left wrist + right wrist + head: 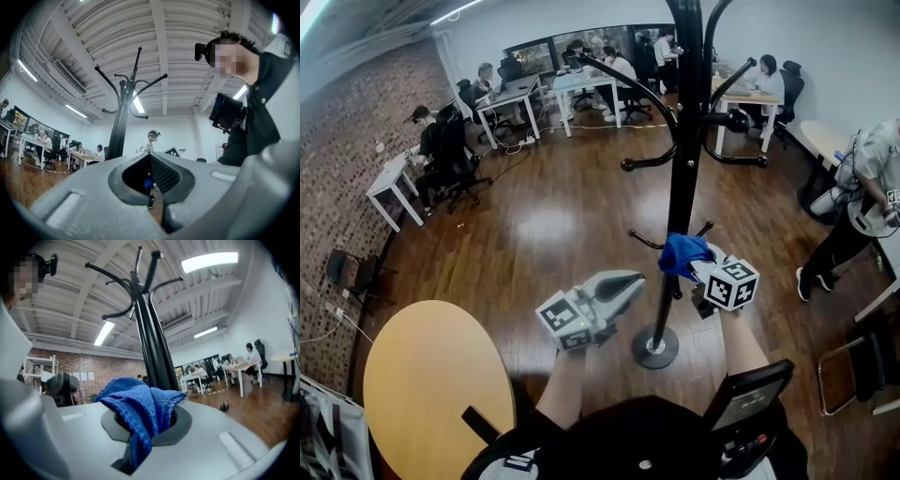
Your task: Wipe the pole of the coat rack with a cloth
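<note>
We clamp blue cloth (140, 406) in right gripper (701, 267) jaws, bunched end forward to meet coat rack pole (682, 150); left gripper (619, 289) jaws together, empty, held clear of pole

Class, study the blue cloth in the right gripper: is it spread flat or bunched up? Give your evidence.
Bunched up. The cloth rises in thick folds from between the shut jaws of the right gripper.

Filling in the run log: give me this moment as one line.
right gripper: shut on cloth | cloth: at lower pole | left gripper: shut, empty, left of pole, apart
</note>
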`<state>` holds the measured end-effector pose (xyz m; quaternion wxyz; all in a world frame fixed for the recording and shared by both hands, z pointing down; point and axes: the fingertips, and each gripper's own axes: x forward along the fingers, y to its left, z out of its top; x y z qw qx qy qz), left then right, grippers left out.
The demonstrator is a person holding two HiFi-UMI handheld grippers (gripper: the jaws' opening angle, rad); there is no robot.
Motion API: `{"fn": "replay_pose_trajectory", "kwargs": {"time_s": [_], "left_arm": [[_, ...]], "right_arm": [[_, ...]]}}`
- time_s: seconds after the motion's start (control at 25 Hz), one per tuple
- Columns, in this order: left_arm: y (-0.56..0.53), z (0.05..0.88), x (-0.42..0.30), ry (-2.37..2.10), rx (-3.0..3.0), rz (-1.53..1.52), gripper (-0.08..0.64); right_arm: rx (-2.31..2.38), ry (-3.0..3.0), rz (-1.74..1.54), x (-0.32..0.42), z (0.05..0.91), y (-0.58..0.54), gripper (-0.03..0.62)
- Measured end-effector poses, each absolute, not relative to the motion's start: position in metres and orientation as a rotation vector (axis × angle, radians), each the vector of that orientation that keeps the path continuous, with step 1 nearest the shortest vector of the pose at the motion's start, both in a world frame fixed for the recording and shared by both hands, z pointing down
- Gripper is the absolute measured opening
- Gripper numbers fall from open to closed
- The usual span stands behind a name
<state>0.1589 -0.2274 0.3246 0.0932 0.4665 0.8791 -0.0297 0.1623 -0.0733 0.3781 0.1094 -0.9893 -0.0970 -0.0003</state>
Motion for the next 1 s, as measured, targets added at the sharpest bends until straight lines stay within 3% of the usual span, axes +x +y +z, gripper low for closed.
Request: {"fn": "replay_pose_trajectory", "kwargs": {"time_s": [0.48, 0.76, 1.0], "left_arm": [[-0.227, 0.315, 0.156, 2.594, 1.36, -0.129, -0.003], [-0.231, 0.31, 0.168, 2.566, 1.382, -0.125, -0.003], [-0.23, 0.316, 0.162, 2.577, 1.366, -0.123, -0.003]], "right_arm": [[-3.29, -0.4, 0.682, 0.142, 0.084, -0.112, 0.034], [-3.331, -0.247, 1.138, 0.079, 0.019, -0.217, 0.034], [-3.31, -0.367, 1.144, 0.085, 0.029, -0.192, 0.035]]}}
